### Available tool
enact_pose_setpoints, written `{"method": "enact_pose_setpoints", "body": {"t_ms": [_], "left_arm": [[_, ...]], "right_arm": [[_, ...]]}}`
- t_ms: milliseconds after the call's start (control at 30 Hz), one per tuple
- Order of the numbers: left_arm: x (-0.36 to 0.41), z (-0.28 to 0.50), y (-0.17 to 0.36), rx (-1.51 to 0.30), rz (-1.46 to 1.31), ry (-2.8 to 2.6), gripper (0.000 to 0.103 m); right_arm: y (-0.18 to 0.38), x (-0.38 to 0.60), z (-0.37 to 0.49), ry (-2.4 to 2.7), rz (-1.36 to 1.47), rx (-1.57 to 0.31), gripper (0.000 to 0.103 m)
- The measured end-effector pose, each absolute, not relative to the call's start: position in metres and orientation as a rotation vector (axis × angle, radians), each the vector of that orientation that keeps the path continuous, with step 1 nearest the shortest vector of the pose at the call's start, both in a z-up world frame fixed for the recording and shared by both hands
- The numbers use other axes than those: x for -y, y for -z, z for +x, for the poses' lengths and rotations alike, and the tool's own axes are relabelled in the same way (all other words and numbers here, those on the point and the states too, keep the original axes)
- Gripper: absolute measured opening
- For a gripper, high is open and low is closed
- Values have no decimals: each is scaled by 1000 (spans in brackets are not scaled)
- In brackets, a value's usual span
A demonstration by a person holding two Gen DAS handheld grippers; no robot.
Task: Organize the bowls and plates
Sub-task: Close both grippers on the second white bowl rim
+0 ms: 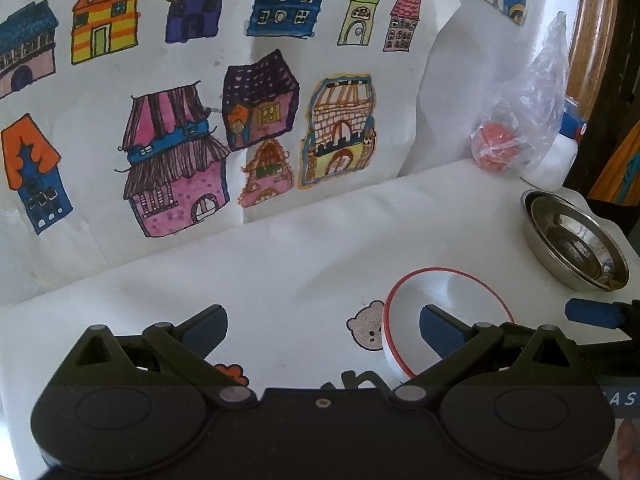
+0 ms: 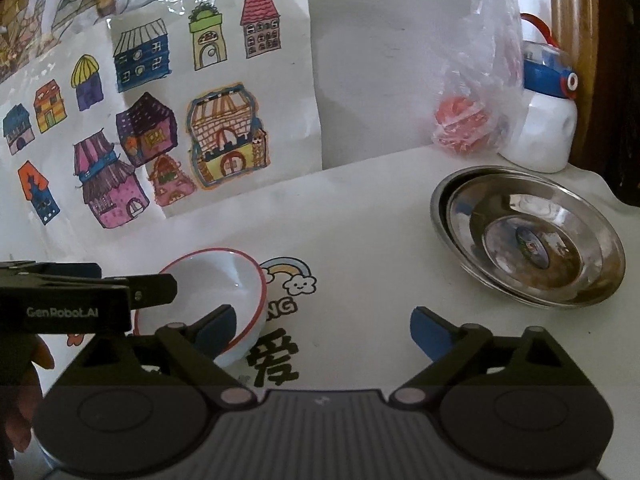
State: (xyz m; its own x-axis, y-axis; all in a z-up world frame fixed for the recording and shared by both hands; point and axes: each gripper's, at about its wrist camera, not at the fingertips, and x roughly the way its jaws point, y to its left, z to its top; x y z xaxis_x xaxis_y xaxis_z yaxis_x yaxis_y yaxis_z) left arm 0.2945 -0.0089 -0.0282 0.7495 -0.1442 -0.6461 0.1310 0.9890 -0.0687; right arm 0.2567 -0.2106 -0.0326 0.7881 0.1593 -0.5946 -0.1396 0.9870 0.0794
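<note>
On the white table cover [image 2: 360, 208], with its cartoon bear [image 1: 368, 330] and rainbow [image 2: 288, 266], sits a white bowl [image 2: 224, 280] with a thin red rim. It looks tipped to one side, though the bent view makes that hard to judge. Two shiny metal plates [image 2: 532, 236] sit stacked, well apart from the bowl. Behind them are a plastic bag [image 2: 476, 92] with something red inside and a white bottle [image 2: 544, 136]. Drawings of houses [image 1: 176, 160] lean on the wall. The left gripper [image 1: 324, 330] is spread wide and empty, one finger [image 1: 440, 330] over the bowl. The right gripper [image 2: 322, 330] is spread wide too, holding nothing.
</note>
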Motion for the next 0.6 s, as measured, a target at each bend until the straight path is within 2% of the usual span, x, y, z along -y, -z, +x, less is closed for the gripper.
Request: {"method": "enact_pose_setpoints", "body": {"t_ms": [200,300,367,467,600], "left_arm": [[9,297,31,-718,-23,158,94],[10,297,34,-734,-28,174,85],[10,298,35,-750,-38,192,76],[10,299,38,-768,-65,220,64],[13,299,37,-769,-61,248,55]], "right_arm": [[34,205,257,-193,32,-649,82],[34,202,257,-217,46,-654,70],[34,201,257,-231,58,-662,62],[34,199,257,-244,77,-669,56],[35,200,258,-257,115,-679,51]]}}
